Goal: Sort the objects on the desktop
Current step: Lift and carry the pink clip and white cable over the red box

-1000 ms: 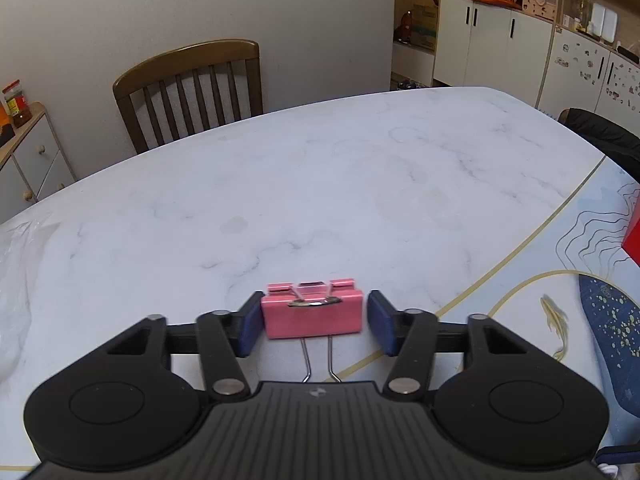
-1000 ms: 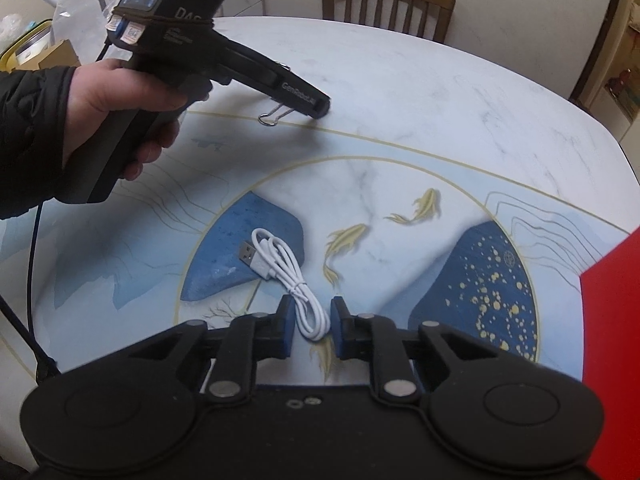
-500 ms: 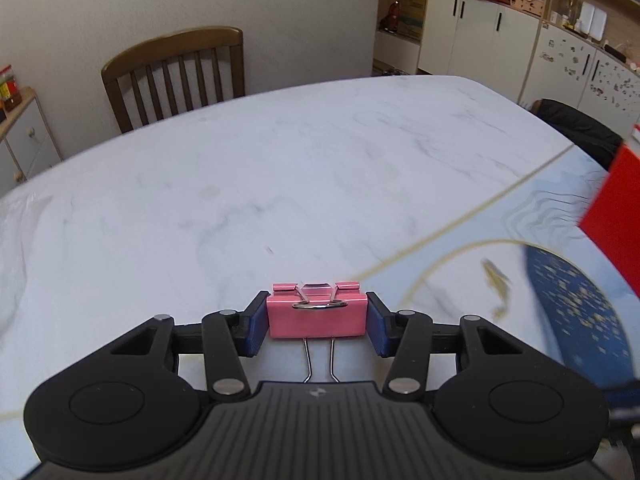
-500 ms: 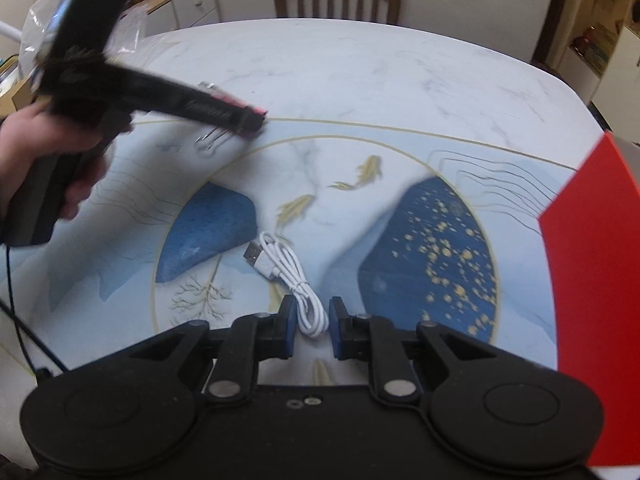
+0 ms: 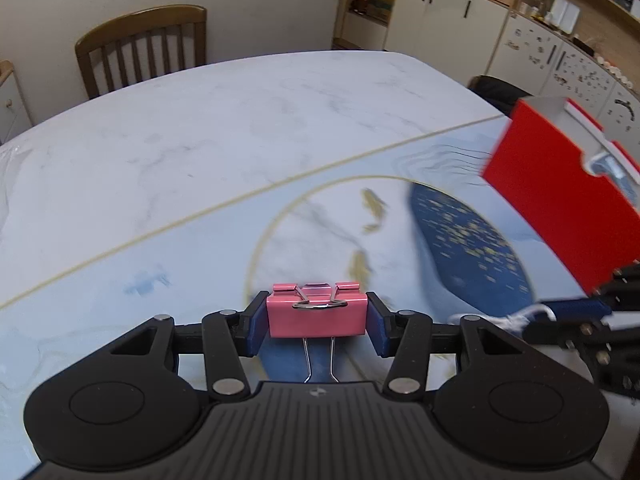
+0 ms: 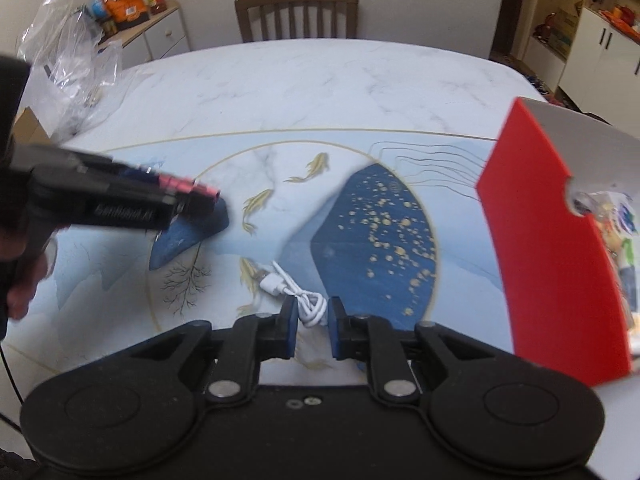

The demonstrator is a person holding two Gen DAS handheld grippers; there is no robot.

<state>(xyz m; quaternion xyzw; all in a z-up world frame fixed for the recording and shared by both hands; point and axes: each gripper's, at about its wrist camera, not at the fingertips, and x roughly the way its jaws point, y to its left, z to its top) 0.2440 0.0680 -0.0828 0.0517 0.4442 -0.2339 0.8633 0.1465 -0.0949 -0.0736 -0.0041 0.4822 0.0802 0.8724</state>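
Left gripper (image 5: 317, 322) clamped on pink binder clip (image 5: 317, 316), clip square between its pads, right gripper (image 6: 313, 328) pinching white USB cable (image 6: 298, 294), coil trailing ahead, red box (image 6: 556, 264) nearby.

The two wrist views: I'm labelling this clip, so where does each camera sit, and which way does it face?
Left wrist: on the left gripper, looking down along its fingers across the marble table; pink binder clip clamped.
Right wrist: on the right gripper, facing the wooden chair; white USB cable pinched; the left hand shows.
Shared: the red box, the table, the chair, and each other's gripper.
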